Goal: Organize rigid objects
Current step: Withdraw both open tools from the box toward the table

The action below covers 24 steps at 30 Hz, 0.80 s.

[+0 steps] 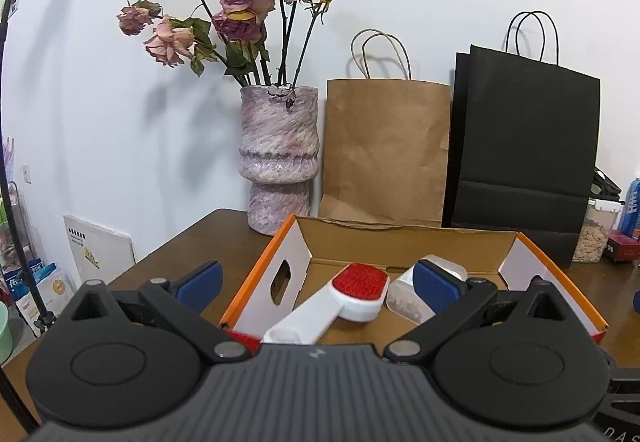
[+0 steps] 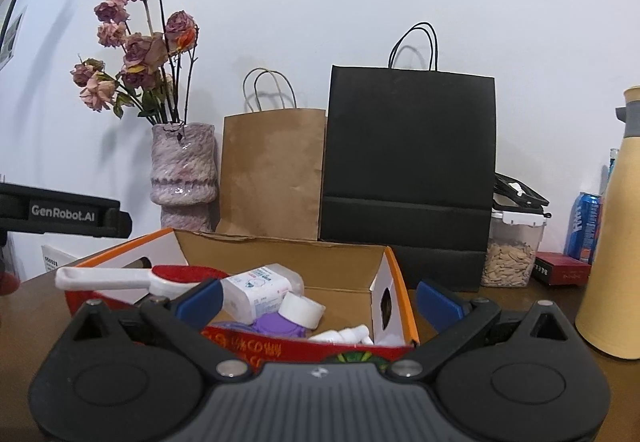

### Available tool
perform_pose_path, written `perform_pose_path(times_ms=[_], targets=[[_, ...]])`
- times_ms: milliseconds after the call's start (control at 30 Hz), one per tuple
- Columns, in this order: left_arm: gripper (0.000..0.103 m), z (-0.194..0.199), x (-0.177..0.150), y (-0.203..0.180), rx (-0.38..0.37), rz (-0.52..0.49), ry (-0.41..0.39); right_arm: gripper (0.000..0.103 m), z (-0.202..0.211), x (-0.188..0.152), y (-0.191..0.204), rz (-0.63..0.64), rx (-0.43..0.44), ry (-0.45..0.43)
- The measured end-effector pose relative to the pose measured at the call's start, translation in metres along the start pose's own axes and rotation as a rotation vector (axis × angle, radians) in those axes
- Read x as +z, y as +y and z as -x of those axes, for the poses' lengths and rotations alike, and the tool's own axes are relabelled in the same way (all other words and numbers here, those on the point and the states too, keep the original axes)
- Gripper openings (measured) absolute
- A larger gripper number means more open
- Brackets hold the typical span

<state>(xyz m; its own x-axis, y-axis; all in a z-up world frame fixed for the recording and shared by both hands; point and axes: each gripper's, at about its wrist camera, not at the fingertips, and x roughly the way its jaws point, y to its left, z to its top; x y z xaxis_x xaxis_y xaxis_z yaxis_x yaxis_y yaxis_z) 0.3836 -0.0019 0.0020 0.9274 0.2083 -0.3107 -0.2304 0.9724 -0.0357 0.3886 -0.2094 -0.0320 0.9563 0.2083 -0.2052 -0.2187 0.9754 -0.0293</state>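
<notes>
An open cardboard box (image 1: 400, 246) with orange edges stands on the brown table; it also shows in the right wrist view (image 2: 280, 254). A white lint brush with a red pad (image 1: 352, 294) lies in it, its handle over the near-left rim (image 2: 120, 278). Beside it are a clear plastic container (image 1: 404, 298), a white packet (image 2: 256, 292), a white roll (image 2: 301, 310), a purple lid (image 2: 276, 326) and a white spray bottle (image 2: 344, 334). My left gripper (image 1: 318, 282) is open and empty above the box's near side. My right gripper (image 2: 318, 300) is open and empty in front of the box.
A vase of dried roses (image 1: 280, 157), a brown paper bag (image 1: 384, 149) and a black paper bag (image 1: 524, 145) stand against the wall behind the box. At the right are a jar of seeds (image 2: 512, 250), a red box (image 2: 560, 268), a blue can (image 2: 584, 226) and a yellow jug (image 2: 616, 234).
</notes>
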Motion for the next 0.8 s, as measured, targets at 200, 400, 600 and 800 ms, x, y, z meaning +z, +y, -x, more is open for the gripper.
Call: perform_pose_path(times_ms=[200,400,600,800], targets=[[0.103,0.018,-0.007,0.005,-0.003,-0.001,0.014,0.103,0.019,-0.005,0.001,-0.004,0.008,0.021],[0.103,0.033,-0.017,0.008,-0.007,-0.006,0.036,0.103,0.037,-0.010,0.008,0.005,0.023,0.050],[0.103,0.046,-0.028,0.010,-0.014,-0.016,0.054,0.103,0.051,-0.019,0.013,0.015,0.050,0.094],[0.103,0.057,-0.039,0.014,-0.023,-0.022,0.072,0.103,0.060,-0.025,0.017,0.018,0.052,0.137]])
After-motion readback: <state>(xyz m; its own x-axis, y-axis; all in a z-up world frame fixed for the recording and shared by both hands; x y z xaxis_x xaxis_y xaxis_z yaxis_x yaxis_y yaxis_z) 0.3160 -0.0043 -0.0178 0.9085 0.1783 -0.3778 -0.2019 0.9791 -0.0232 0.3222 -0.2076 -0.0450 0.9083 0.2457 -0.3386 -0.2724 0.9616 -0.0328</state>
